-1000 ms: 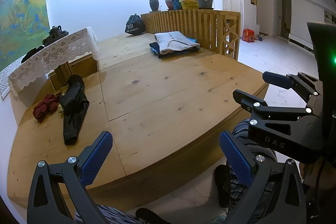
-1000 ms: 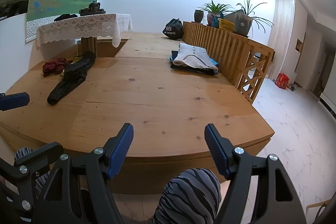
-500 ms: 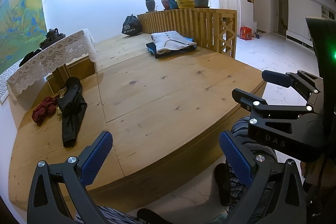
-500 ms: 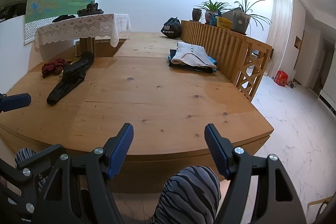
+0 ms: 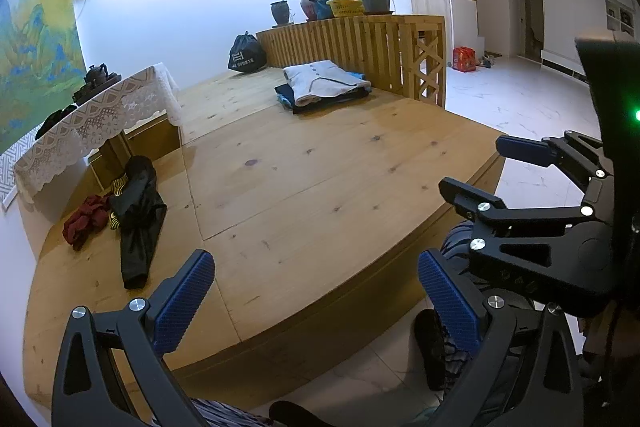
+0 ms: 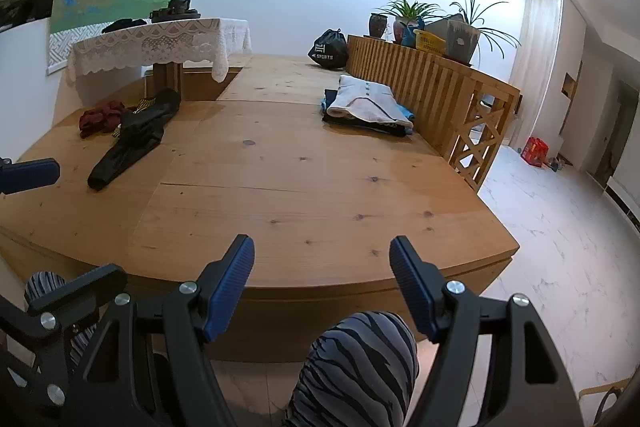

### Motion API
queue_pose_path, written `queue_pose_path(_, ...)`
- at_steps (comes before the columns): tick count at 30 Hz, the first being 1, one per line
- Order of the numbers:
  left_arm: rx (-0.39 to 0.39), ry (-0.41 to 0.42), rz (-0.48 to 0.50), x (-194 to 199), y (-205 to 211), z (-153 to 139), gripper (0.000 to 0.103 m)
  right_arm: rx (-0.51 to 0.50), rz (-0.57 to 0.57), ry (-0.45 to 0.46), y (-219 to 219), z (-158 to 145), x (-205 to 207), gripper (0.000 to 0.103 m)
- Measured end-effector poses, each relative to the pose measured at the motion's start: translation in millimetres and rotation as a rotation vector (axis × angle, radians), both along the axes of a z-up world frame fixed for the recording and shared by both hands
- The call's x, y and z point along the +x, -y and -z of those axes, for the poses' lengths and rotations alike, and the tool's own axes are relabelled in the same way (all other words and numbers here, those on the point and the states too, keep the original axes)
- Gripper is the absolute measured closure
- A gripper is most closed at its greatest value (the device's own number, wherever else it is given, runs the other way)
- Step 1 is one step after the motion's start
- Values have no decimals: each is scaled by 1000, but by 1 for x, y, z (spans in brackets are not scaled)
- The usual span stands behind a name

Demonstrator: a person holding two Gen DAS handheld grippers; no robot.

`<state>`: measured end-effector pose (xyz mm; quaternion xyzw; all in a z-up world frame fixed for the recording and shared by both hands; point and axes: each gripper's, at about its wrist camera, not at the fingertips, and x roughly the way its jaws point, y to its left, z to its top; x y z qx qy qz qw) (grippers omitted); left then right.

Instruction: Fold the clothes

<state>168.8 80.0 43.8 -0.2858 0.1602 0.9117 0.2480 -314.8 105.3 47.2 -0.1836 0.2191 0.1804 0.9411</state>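
Knotty pine plank worktop (image 6: pixel 304 187), curved front edge. Black garment (image 6: pixel 132 139), limp and creased, lies on the left side, long axis running near-left to far-right; crumpled dark red cloth (image 6: pixel 98 117) just beside it. Folded stack (image 6: pixel 368 105) far right. Left hand-held gripper (image 5: pixel 316 299) and right hand-held gripper (image 6: pixel 322 287): ribbed blue pads, jaws wide, empty.
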Motion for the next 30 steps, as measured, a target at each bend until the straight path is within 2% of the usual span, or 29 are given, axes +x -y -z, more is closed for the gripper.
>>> queue_pose_path(15,-16,0,14,2,-4,2,0,-2,4,-7,1,1,2,33)
queue_pose_path(21,6,19,34,3,-4,1,0,6,7,-10,3,0,3,33)
queue_pose_path(30,3,-3,57,11,-9,-1,0,0,4,-22,4,2,4,33)
